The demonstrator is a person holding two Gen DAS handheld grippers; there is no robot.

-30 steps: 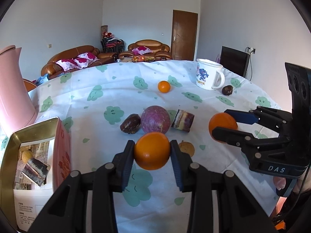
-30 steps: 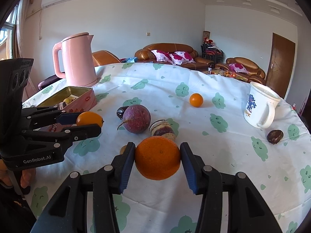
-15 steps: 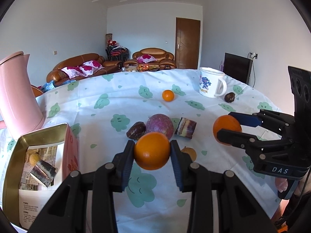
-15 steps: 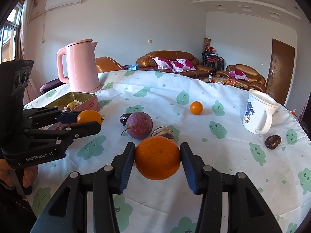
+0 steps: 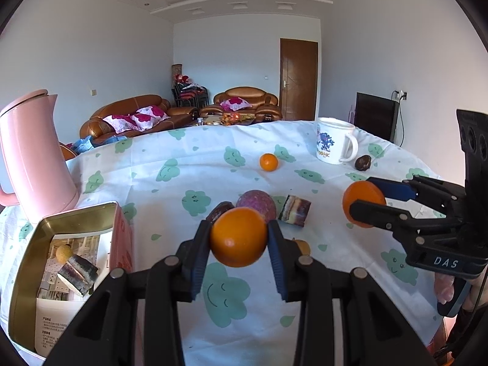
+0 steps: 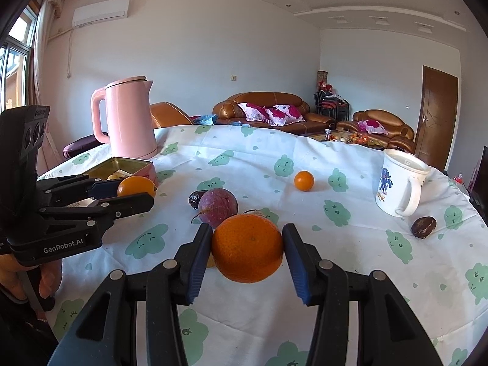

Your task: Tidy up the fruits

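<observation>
My left gripper (image 5: 238, 238) is shut on a small orange (image 5: 238, 239), held above the cloth-covered table (image 5: 189, 167). My right gripper (image 6: 247, 248) is shut on a larger orange (image 6: 247, 250). The left wrist view shows the right gripper (image 5: 363, 194) with its orange (image 5: 360, 196) at the right. In the right wrist view the left gripper (image 6: 137, 191) and its orange (image 6: 135, 185) hover beside the open tin (image 6: 131, 164). On the cloth lie a purple passion fruit (image 5: 256, 202), a dark fruit (image 5: 220, 209), a cut striped piece (image 5: 295, 211) and a small orange (image 5: 268, 162).
A pink kettle (image 5: 33, 158) stands at the left behind the tin (image 5: 80, 214), which holds a striped piece and a small yellow fruit. A white mug (image 5: 334, 145) and a dark fruit (image 5: 363, 162) are at the far right. A hand grips each handle.
Both views have tipped upward a little, so the table sits lower in frame and more ceiling shows. Each gripper still holds its orange.
</observation>
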